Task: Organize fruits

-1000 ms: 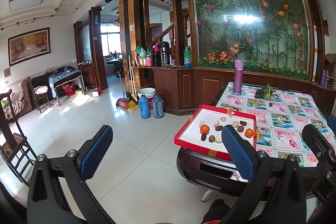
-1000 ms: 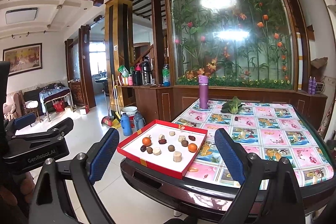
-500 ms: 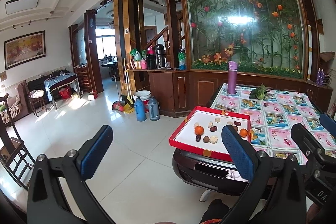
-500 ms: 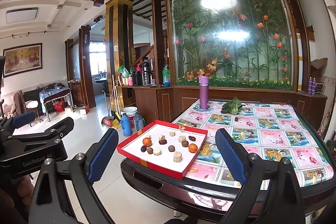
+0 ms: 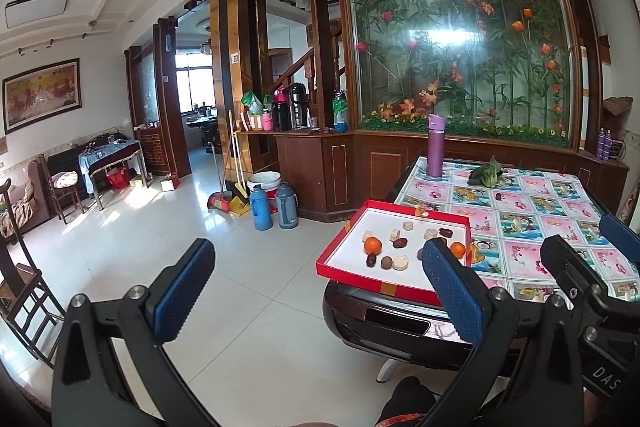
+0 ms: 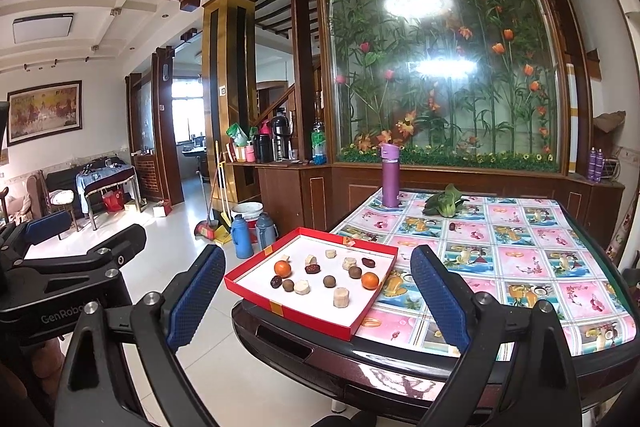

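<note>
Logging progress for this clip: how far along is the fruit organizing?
Nothing looks done: oranges, dates and pale pieces lie mixed in the red tray. Nothing in hand: left tongs and right tongs are open and short of the table. All sorting remains.

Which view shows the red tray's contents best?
The right wrist view: the red tray sits unobstructed between open fingers. In the left wrist view, a blue finger pad covers the tray's near right corner and some pieces.
</note>
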